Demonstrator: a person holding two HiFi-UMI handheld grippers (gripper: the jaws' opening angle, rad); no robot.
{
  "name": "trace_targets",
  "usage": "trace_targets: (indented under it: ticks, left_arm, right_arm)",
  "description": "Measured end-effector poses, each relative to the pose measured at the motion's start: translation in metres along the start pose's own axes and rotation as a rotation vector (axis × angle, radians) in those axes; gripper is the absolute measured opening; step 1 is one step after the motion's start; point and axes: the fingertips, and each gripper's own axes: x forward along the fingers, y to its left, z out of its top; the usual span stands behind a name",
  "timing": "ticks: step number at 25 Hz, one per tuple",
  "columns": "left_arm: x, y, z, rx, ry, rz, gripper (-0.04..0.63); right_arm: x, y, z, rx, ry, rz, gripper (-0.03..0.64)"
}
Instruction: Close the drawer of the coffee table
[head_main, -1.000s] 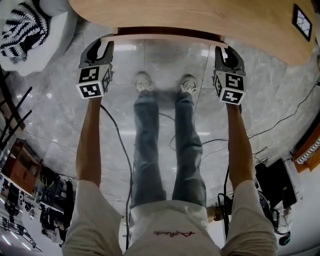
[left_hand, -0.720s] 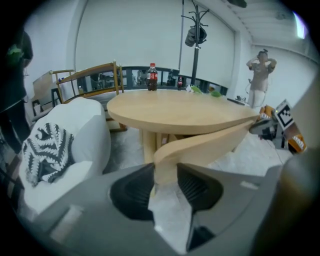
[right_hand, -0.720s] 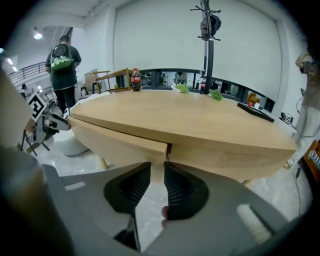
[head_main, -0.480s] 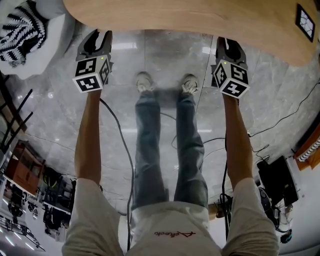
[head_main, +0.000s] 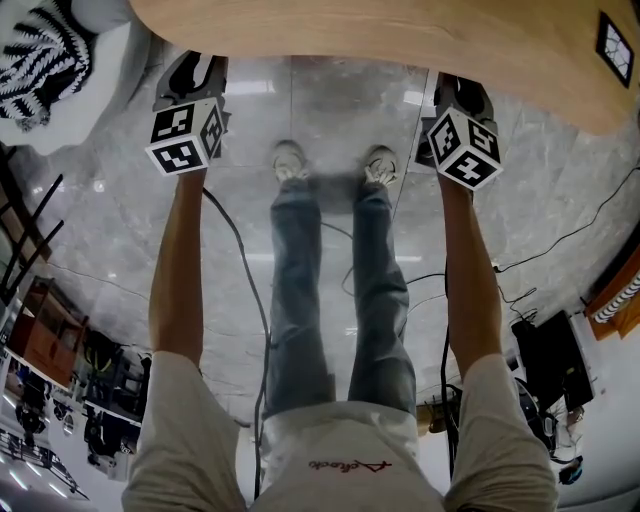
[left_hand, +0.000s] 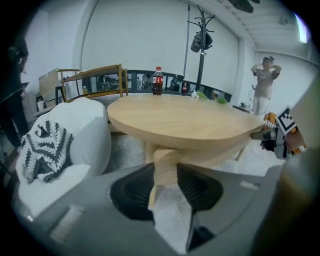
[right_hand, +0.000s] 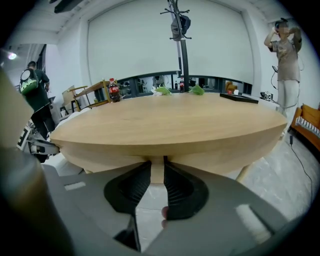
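Distantly, red-labelled cola bottle (left_hand: 157, 81) on coffee table (left_hand: 190, 122); label print unreadable.

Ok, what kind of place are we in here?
Probably a studio or lab room staged as a lounge: a round wooden coffee table, a white cushioned seat with a striped cushion, and a person standing by the bare wall.

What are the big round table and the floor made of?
The table looks like pale wood or veneer, matte, with faint grain. The floor looks like polished grey stone or tile: veining, joints, glossy reflections.
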Motion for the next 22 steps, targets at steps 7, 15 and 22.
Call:
trace_targets:
  ticks: [7,15,22]
  left_arm:
    - [-0.005,0.001,-0.003,-0.021,-0.007,0.010,0.133]
    - [-0.028,-0.020,-0.019,0.006,0.013,-0.008,0.064]
    - [-0.048,-0.041,-0.019,-0.004,-0.005,-0.027,0.001]
  right_arm:
    - [-0.006,0.001,-0.005,-0.017,0.024,0.007,0.098]
    - [-0.031,0.017,-0.016,-0.099,0.041,0.042,0.045]
    - [-0.052,0.023,-0.010,-0.112,0.018,0.063,0.005]
